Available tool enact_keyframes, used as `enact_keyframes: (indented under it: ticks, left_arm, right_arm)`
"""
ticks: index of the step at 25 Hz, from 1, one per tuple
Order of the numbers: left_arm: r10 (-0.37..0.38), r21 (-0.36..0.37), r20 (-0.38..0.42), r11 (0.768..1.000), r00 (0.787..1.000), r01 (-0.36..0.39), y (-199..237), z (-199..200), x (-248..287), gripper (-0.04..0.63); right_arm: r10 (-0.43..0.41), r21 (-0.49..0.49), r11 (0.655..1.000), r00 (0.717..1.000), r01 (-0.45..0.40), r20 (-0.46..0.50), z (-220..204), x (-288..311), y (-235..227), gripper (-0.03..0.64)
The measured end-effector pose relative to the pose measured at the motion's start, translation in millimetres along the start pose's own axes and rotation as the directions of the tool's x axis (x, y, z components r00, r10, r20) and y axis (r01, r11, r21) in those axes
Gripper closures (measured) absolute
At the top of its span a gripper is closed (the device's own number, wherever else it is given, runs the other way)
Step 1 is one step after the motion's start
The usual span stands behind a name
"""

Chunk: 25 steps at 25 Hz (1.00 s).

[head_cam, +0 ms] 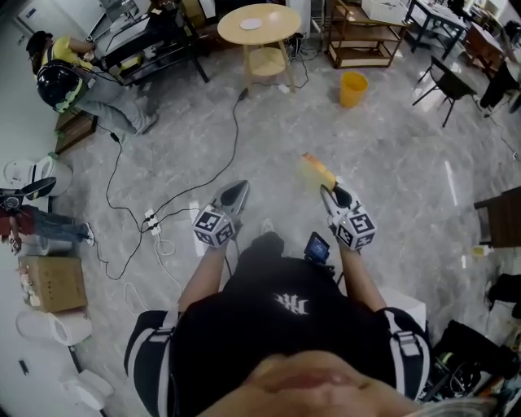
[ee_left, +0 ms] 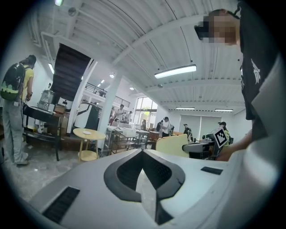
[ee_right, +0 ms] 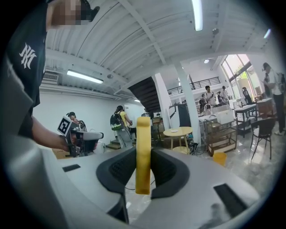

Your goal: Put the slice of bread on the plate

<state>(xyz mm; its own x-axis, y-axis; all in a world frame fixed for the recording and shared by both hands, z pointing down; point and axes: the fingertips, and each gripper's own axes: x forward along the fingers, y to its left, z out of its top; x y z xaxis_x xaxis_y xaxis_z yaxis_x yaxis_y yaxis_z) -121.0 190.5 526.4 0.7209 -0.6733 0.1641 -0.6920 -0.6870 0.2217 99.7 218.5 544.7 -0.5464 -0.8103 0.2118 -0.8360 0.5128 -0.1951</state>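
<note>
The slice of bread (head_cam: 316, 171) is yellow and stands on edge between the jaws of my right gripper (head_cam: 328, 191), which is shut on it. In the right gripper view the bread (ee_right: 143, 152) rises upright out of the jaws. My left gripper (head_cam: 237, 192) is held beside it, shut and with nothing in it. Both are held in the air above the grey floor. The white plate (head_cam: 251, 23) lies on a round wooden table (head_cam: 281, 24) far ahead, and it shows small in the right gripper view (ee_right: 173, 130).
A yellow bucket (head_cam: 352, 88) stands on the floor right of the table. A black cable (head_cam: 236, 122) runs across the floor to a power strip (head_cam: 152, 221). A person (head_cam: 69, 81) bends over at the far left. Chairs and shelves line the back right.
</note>
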Motion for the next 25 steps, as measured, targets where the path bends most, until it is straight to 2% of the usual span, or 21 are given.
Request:
enact_keyframes:
  ticks: [6,13,18,25]
  left_arm:
    - [0.003,-0.006,0.005,1.0,1.0,-0.003,49.9,9.0,32.5,0.586]
    - [0.001,-0.015,0.013,1.0,1.0,0.0,122.3,30.6,64.5,0.586]
    - [0.012,-0.028,0.045,1.0,0.999,-0.011,171.6,47.9,76.6,0.586]
    - [0.039,-0.059,0.058,0.998,0.998,-0.036,218.8,49.7,92.1,0.586]
  right_arm:
    - [0.004,-0.017,1.0,1.0,-0.005,-0.022,17.1,58.7,-19.7,0.528]
    - [0.047,-0.052,0.997,0.998,-0.049,-0.033,52.9,145.0,-23.3,0.528]
    - [0.054,-0.06,0.997,0.998,-0.057,-0.044,66.6,198.2,-28.8,0.528]
    - [0.079,-0.071,0.994,0.996,-0.082,-0.048,76.6,241.0,-29.9,0.528]
